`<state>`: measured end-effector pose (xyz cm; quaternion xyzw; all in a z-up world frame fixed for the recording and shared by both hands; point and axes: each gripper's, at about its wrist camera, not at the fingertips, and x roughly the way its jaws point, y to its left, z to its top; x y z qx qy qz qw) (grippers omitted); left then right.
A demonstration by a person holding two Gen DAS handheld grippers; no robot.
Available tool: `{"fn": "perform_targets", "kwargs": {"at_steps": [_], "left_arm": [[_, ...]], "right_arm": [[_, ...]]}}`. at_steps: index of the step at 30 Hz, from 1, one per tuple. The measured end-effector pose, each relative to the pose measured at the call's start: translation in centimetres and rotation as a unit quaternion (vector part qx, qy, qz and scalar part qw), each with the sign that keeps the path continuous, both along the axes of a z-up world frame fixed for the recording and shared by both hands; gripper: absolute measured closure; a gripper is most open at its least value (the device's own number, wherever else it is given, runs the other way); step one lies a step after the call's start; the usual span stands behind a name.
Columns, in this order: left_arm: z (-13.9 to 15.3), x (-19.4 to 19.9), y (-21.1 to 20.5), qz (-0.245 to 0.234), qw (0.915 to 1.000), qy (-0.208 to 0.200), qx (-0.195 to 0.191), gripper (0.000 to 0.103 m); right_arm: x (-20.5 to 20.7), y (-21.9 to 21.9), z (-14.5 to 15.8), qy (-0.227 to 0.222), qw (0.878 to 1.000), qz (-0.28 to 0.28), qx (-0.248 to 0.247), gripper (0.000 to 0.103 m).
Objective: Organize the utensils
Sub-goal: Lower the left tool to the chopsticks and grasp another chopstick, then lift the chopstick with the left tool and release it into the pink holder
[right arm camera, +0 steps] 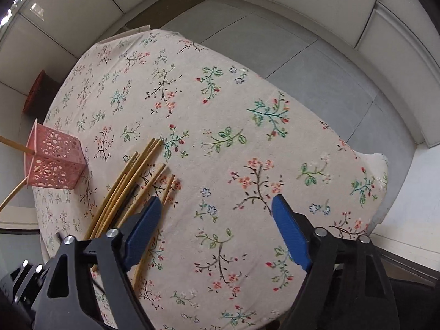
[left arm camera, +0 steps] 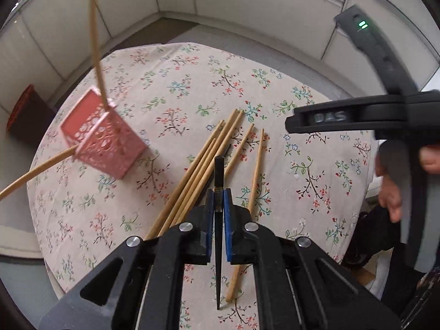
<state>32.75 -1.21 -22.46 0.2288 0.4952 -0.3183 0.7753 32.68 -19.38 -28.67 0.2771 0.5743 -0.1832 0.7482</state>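
Chopsticks, mostly unsorted. Nearest, a black chopstick [left arm camera: 219, 220] pinched between the blue pads of the left tongs [left arm camera: 219, 211], held just above the worktop [left arm camera: 192, 77] near its close edge; long axis along the tongs, blunt square end pointing away toward the far edge, thin tip trailing back toward the handle. Right tongs [right arm camera: 217, 229] spread wide and holding nothing, hovering over bare flowered cloth to the right of the heap.

Just beyond, a loose pile of bamboo chopsticks [left arm camera: 198, 170] flat on the cloth, fanned but roughly parallel, long axes running from the near edge out toward the middle and leaning right. One more dark stick [right arm camera: 129, 200] half buried among them (only partly visible). Two pale ones lying a little apart on the right side of the fan.

Farther, toward the left edge, a pink perforated holder [left arm camera: 101, 134] upright, already carrying two bamboo sticks [left arm camera: 95, 41], both leaning out over its rim.

Judged an early stage: two sticks housed, one in the grip on its way, and around eight left on the cloth. Likely next: carry the black one left and stand it thin tip down in the holder.
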Motion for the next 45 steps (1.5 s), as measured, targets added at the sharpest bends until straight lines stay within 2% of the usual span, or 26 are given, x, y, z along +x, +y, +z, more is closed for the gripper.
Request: {"fn": "perform_targets", "kwargs": {"at_steps": [3, 6, 9, 13, 14, 16, 20, 21, 25, 29, 32, 35, 40, 45], "left_arm": [[2.3, -1.5, 2.0, 0.040, 0.9986, -0.018, -0.030, 0.097], [3.9, -3.1, 3.5, 0.059, 0.9966, -0.034, -0.047, 0.097], [5.2, -4.3, 4.1, 0.073, 0.9947, -0.049, -0.054, 0.097], [6.8, -5.5, 5.3, 0.095, 0.9907, -0.054, -0.082, 0.097], [7.2, -5.7, 5.6, 0.101, 0.9896, -0.057, -0.086, 0.097], [7.6, -6.0, 6.0, 0.110, 0.9877, -0.061, -0.093, 0.097], [8.7, -6.4, 6.5, 0.125, 0.9834, -0.072, -0.111, 0.097], [8.9, -6.5, 6.6, 0.128, 0.9821, -0.075, -0.116, 0.097], [10.3, -6.7, 7.0, 0.148, 0.9743, -0.091, -0.143, 0.097], [12.2, -6.5, 7.2, 0.168, 0.9648, -0.107, -0.172, 0.097], [13.7, -6.1, 7.2, 0.178, 0.9583, -0.122, -0.187, 0.097], [15.2, -5.3, 7.1, 0.189, 0.9526, -0.131, -0.199, 0.097], [17.8, -3.1, 7.2, 0.216, 0.9416, -0.163, -0.200, 0.097], [20.2, -0.3, 8.0, 0.256, 0.9204, -0.196, -0.221, 0.097]], "right_arm": [[1.4, 1.7, -1.2, 0.029, 1.000, 0.005, 0.000, 0.041], [2.5, 3.3, -2.7, 0.058, 0.998, 0.006, -0.007, 0.042], [3.6, 4.3, -2.9, 0.054, 0.998, -0.004, -0.010, 0.043], [4.1, 5.1, -2.6, 0.048, 0.998, -0.014, -0.049, 0.069], [4.2, 5.2, -2.7, 0.032, 0.999, 0.000, -0.037, 0.085], [4.0, 4.8, -2.7, 0.023, 0.999, 0.009, -0.026, 0.096], [2.5, 2.1, -2.6, -0.019, 0.997, 0.000, 0.070, 0.098], [2.0, 1.5, -2.1, -0.030, 0.997, -0.001, 0.076, 0.098], [-0.1, 0.0, 1.7, -0.092, 0.993, 0.016, 0.069, 0.098], [-2.3, 0.0, 7.5, -0.168, 0.984, 0.061, 0.024, 0.098], [-3.8, -0.3, 10.8, -0.206, 0.974, 0.094, -0.006, 0.098], [-4.7, 0.8, 14.0, -0.240, 0.962, 0.129, -0.034, 0.098], [-4.9, 1.5, 19.7, -0.295, 0.942, 0.158, -0.036, 0.098], [-4.8, 3.1, 25.4, -0.351, 0.917, 0.187, -0.044, 0.098]]}}
